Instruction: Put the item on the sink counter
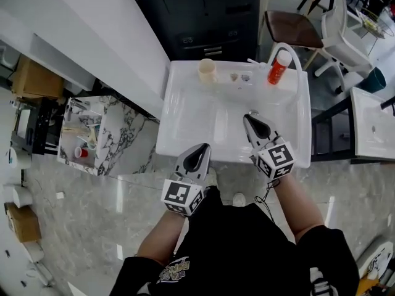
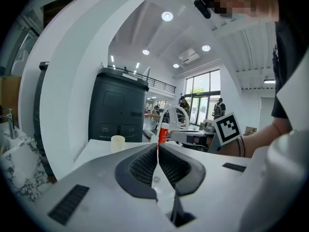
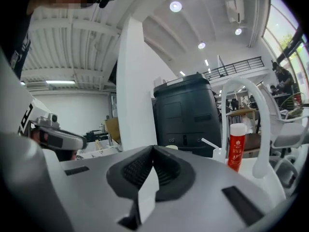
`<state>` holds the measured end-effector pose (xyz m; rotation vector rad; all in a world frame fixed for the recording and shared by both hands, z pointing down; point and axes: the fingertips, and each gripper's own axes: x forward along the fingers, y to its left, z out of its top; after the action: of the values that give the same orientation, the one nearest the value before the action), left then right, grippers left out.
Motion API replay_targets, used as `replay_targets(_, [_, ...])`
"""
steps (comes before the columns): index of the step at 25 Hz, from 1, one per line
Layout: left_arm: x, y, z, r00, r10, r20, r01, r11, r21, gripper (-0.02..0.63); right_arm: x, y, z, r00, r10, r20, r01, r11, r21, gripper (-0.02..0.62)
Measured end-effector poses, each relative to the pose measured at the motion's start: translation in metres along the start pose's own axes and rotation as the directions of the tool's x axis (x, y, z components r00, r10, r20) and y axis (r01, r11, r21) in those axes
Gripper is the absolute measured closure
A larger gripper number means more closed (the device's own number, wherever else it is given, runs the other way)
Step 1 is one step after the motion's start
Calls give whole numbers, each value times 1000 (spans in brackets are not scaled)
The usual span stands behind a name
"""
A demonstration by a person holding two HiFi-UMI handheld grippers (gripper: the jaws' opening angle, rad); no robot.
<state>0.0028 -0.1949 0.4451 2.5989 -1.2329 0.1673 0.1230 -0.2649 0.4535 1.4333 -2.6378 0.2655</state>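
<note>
left gripper (image 1: pixel 202 148) hovering at sink (image 1: pixel 179 137) near rim, jaws pressing together, gripping nothing | right gripper (image 1: pixel 250 118) reaching over basin, jaws likewise closed, empty | red bottle (image 1: pixel 277 68) standing far right beside faucet (image 3: pixel 263 129), cup (image 1: pixel 207 71) far left, both well apart from grippers

On the far ledge of the sink desk (image 1: pixel 177 84) a cup (image 1: pixel 207 70) stands at the left and two small objects (image 1: pixel 239 77) sit in the middle. A bottle (image 1: pixel 278 66) stands at the right, just beside the faucet (image 3: pixel 264 139). A cabinet (image 1: pixel 203 17) is behind the desk, with a chair (image 1: pixel 293 26) to its right. A low stand (image 1: pixel 117 122) carrying small things is left of the desk. The left tongs (image 1: pixel 202 150) are over the near rim and the right tongs (image 1: pixel 252 119) over the basin (image 1: pixel 203 122).
</note>
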Motion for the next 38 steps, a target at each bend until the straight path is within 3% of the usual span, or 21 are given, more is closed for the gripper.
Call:
replay_targets(10, [-45, -76, -13, 999, 31, 17, -32, 999, 20, 584, -92, 48, 2, 996, 82, 18, -82, 997, -6, 541])
replay_targets(17, [-77, -101, -32, 998, 60, 17, -60, 998, 9, 584, -128, 87, -7, 992, 125, 10, -125, 991, -53, 541])
replay_targets(24, [-114, -96, -38, 998, 67, 21, -68, 998, 12, 584, -139, 119, -8, 992, 127, 20, -126, 991, -37, 541])
replay_targets(38, [-167, -60, -38, 999, -41, 3, 41, 998, 38, 584, -136, 188, -10, 999, 26, 30, -25, 1000, -8, 541])
